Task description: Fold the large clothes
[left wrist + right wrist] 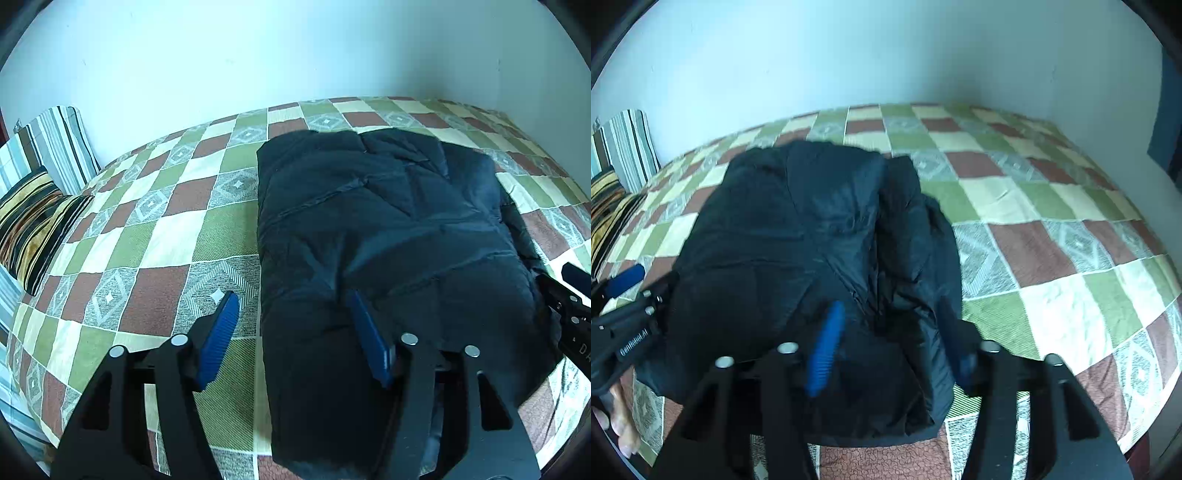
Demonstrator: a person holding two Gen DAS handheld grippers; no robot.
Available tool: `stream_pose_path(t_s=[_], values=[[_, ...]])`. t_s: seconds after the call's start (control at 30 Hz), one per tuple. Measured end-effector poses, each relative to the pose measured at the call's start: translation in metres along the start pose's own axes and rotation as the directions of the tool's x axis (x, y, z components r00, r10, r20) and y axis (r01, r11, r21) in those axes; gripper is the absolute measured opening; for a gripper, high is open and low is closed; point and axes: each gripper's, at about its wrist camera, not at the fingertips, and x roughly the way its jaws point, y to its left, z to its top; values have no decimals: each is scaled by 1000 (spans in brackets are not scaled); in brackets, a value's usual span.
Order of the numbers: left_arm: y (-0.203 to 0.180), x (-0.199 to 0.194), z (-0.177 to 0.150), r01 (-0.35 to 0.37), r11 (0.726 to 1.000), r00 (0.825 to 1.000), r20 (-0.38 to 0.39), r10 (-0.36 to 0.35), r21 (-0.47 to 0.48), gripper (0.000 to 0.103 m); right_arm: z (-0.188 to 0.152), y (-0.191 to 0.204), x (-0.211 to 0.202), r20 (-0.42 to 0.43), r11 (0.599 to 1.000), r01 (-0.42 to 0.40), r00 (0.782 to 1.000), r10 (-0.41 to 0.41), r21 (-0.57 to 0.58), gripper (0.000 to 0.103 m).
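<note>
A black padded jacket (384, 236) lies folded into a thick bundle on the checked bedspread (155, 229). My left gripper (291, 306) is open above the jacket's near left edge, its left finger over the bedspread and its right finger over the jacket. In the right wrist view the jacket (812, 236) fills the middle left. My right gripper (890, 314) is open above the jacket's near right part, holding nothing. The left gripper's body (624, 332) shows at the left edge of that view, and the right gripper's body (572, 314) at the right edge of the left wrist view.
Striped pillows (40, 177) lean against the white wall (258, 55) at the bed's left end. The checked bedspread (1052, 240) stretches to the right of the jacket. A bare hand (620, 424) holds the left gripper at the lower left.
</note>
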Motion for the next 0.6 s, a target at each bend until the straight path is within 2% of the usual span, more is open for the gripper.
stream_pose_path(t_s=[0.13, 0.23, 0.6], values=[[-2, -14, -2, 34, 999, 999, 9, -34, -10, 73, 2, 3, -15, 20, 1000, -9, 1000, 9, -8, 58], [-6, -24, -4, 32, 999, 999, 24, -32, 1, 78, -1, 4, -26, 36, 1000, -13, 999, 14, -16, 61], [-2, -64, -8, 34, 999, 996, 79, -31, -34, 84, -6, 5, -62, 94, 999, -17, 995, 20, -32, 62]])
